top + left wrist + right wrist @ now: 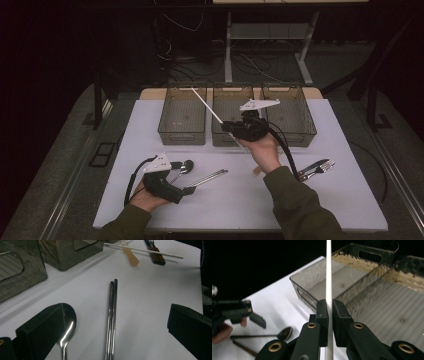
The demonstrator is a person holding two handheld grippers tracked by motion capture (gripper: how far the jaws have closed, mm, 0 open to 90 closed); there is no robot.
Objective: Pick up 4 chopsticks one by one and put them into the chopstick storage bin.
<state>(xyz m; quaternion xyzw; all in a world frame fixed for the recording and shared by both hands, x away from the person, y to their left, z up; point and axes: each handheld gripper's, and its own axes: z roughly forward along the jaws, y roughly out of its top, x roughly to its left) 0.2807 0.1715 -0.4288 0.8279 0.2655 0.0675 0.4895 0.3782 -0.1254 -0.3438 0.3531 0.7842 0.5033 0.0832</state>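
My right gripper (226, 125) hangs over the front of the middle bin (231, 116), shut on a white chopstick (206, 105) that slants up and left over the left bin (183, 114). In the right gripper view the jaws (330, 307) pinch this chopstick (328, 275) upright. My left gripper (183, 177) rests near the table's front left, open. A metal spoon (67, 332) lies by its left jaw and a pair of metal chopsticks (112, 315) lies between the jaws, untouched. The right gripper view also takes in the spoon (284, 333).
A third bin (289, 114) stands at the back right. A fork and knife (315, 169) lie on the white table (240, 200) at the right. Another white chopstick (143, 250), an amber spoon (131, 256) and the wooden-handled fork (155, 255) lie beyond the left gripper.
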